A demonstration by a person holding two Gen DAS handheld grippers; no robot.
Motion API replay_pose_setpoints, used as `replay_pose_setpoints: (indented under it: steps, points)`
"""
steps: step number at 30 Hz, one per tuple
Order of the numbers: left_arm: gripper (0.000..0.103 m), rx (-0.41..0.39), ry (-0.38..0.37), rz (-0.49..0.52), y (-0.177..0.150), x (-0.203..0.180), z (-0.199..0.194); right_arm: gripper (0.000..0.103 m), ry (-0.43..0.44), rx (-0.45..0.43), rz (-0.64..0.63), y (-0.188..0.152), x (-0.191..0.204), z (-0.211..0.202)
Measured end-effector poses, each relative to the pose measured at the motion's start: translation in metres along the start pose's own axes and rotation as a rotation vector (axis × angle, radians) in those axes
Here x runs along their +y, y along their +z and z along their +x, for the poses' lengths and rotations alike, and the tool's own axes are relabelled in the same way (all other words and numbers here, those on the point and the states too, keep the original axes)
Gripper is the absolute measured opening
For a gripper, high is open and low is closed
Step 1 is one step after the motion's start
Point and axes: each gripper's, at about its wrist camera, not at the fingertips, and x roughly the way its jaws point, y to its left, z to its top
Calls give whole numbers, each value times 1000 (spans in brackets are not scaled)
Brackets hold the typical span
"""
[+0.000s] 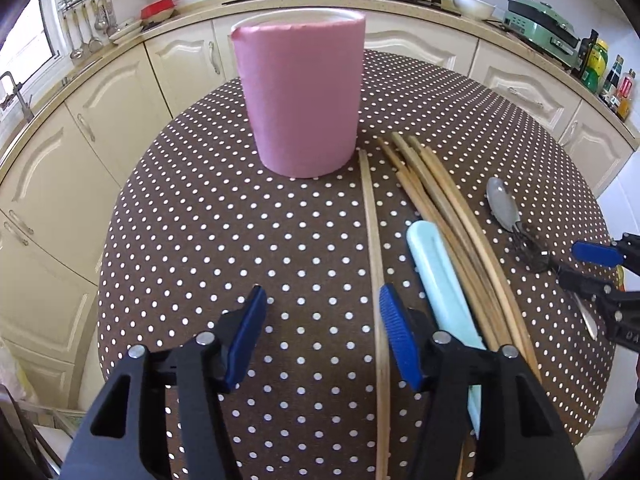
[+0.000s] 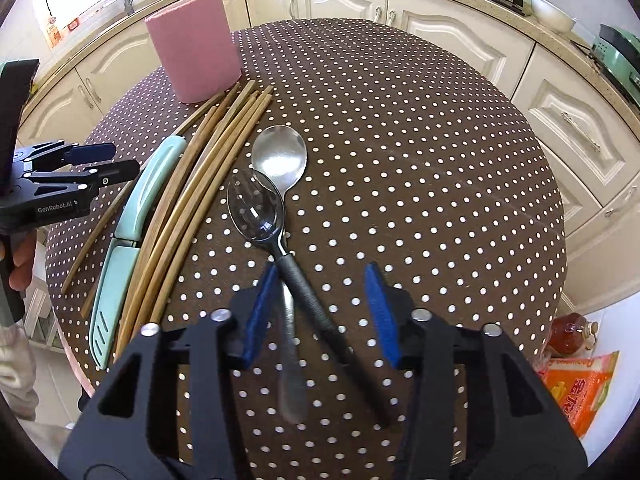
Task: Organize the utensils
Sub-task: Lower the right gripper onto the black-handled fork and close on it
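The right gripper [image 2: 320, 312] hid the near ends of two crossed spoons [image 2: 280, 184]; its half-closed jaws straddled their handles, untouching. The left gripper [image 1: 320, 336] gaped empty. Bamboo chopsticks [image 2: 192, 184] lay mid-table beside the pink holder [image 1: 300, 96] at the table's far edge.

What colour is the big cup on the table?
Pink. The cup shows best in the left wrist view, standing upright on the dotted tablecloth.
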Motion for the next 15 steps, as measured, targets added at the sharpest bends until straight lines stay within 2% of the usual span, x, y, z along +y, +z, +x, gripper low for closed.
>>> replay_pose_setpoints:
  steps: [4,7,10,13,15]
  points:
    - [54,13,-45,-2,0,-5,1,29,30,13,-27,4,-1,3]
    - [52,22,-15,10,1,-10,5,22,71,18,-32,11,-3,6]
    - [48,26,-21,11,3,-14,7,15,104,16,-34,18,-3,8]
    - [36,31,-38,4,5,-17,7,14,125,29,-40,25,-3,11]
    - [35,39,-44,4,8,-16,9,14,122,43,-48,32,-3,15]
